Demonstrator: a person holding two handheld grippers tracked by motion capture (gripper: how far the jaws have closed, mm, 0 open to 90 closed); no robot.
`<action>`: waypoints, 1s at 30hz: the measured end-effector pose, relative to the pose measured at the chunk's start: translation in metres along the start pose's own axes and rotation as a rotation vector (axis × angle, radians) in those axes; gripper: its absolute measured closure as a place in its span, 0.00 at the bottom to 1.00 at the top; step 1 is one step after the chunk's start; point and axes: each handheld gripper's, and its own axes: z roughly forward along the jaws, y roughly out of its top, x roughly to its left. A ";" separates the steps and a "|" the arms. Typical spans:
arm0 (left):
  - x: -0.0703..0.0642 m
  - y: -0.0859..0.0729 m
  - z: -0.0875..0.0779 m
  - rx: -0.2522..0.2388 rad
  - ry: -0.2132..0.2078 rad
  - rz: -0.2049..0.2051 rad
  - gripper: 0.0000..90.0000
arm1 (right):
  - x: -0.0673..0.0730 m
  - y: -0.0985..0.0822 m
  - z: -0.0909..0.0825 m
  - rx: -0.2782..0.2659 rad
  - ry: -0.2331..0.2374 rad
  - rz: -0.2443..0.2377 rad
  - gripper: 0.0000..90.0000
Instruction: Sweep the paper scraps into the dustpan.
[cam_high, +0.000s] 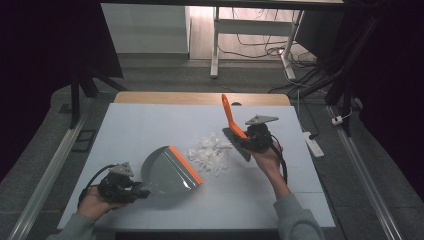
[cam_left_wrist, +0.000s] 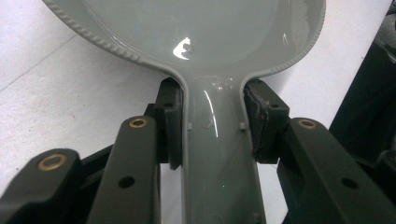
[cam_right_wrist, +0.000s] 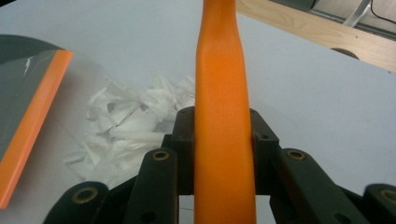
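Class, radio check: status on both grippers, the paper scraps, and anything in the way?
Left gripper shut on dustpan. Right gripper shut on brush. Paper scraps piled between them. Nothing blocking.

A dustpan (cam_high: 167, 172) lies on the desk (cam_high: 150, 125) toward its near left corner, its mouth edge facing right. Its handle points to the near left and sits between the jaws of the left gripper (cam_high: 131, 189), close to the near edge. A pile of paper scraps (cam_high: 210, 152) lies just right of the dustpan's mouth, near the desk's middle. A brush (cam_high: 235, 131) stands right of the scraps, touching them, its handle tilted toward the far edge, gripped by the right gripper (cam_high: 248, 141).
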 end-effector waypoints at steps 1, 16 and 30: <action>0.001 0.001 0.001 0.007 -0.003 0.004 0.68 | -0.001 0.002 0.002 0.001 -0.006 -0.002 0.78; 0.005 0.010 0.009 0.020 -0.026 0.022 0.68 | -0.014 0.007 0.036 0.058 -0.062 0.015 0.78; 0.008 0.016 0.014 0.034 -0.030 0.018 0.68 | -0.016 0.007 0.054 0.091 -0.086 0.019 0.78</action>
